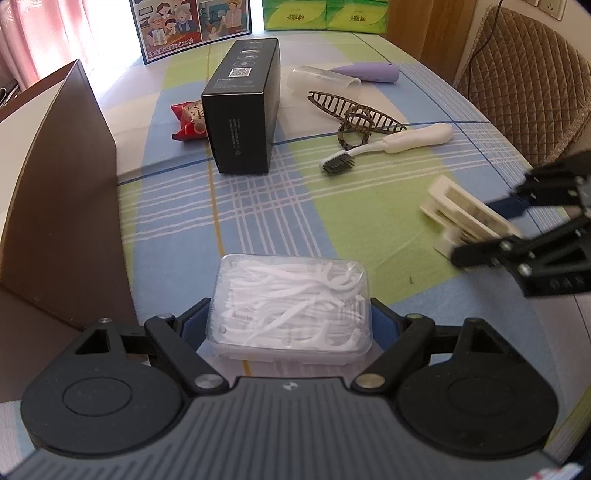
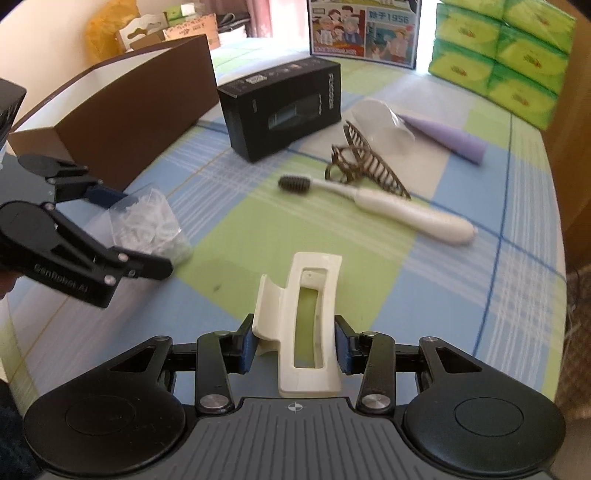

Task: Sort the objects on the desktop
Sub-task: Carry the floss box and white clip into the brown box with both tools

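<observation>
Two grips: your left gripper point(image 1: 290, 325) pinches the floss-pick box point(image 1: 291, 306), your right gripper point(image 2: 295, 349) the cream hair claw point(image 2: 301, 321). Only the right view shows "1956" on the carton point(image 2: 364, 31).

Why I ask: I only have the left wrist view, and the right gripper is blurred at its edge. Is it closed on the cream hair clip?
Observer: Yes. In the right wrist view, the right gripper has a blue pad against each long side of the cream hair clip.
Operator: Anything else caught between the pads?
Observer: No, only the clip. The green tablecloth shows through its slot.
Operator: How does my floss box look from there?
Observer: The left gripper has a finger on either side of the floss pick box, which sits just in front of the brown box.
</observation>
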A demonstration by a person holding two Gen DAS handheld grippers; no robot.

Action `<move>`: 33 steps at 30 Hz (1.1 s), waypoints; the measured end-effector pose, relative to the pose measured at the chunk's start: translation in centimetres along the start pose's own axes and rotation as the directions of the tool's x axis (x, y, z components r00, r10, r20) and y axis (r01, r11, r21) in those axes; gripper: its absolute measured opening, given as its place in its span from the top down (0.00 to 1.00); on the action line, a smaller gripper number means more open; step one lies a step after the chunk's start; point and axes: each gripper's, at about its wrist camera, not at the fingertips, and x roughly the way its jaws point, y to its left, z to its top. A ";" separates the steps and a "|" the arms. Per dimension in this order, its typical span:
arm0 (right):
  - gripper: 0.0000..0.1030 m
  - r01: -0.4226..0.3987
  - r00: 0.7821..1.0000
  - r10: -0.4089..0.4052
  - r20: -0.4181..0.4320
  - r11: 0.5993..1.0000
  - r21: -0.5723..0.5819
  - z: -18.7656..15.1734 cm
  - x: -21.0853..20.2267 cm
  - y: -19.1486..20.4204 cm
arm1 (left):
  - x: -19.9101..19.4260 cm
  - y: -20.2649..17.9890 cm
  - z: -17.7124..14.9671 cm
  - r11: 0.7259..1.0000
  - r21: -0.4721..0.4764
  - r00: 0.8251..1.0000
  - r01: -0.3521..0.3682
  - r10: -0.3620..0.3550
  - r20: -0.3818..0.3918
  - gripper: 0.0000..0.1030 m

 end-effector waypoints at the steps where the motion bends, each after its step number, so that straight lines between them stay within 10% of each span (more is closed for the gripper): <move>1: 0.62 0.002 1.000 -0.002 -0.011 1.000 0.005 -0.2 -0.2 0.1 | 0.0 -0.1 0.0 1.000 0.003 1.000 0.003 -0.003 -0.002 0.19; 16: 0.62 -0.165 0.985 0.160 0.070 0.983 0.081 2.4 -4.8 5.9 | -7.6 0.4 -2.9 0.997 -0.003 0.995 0.078 -0.078 0.069 0.19; 33: 0.62 -0.238 0.934 0.270 0.233 0.959 -0.156 18.3 -1.3 20.6 | -19.5 17.2 -2.6 0.961 -0.238 0.942 -0.139 0.202 0.267 0.19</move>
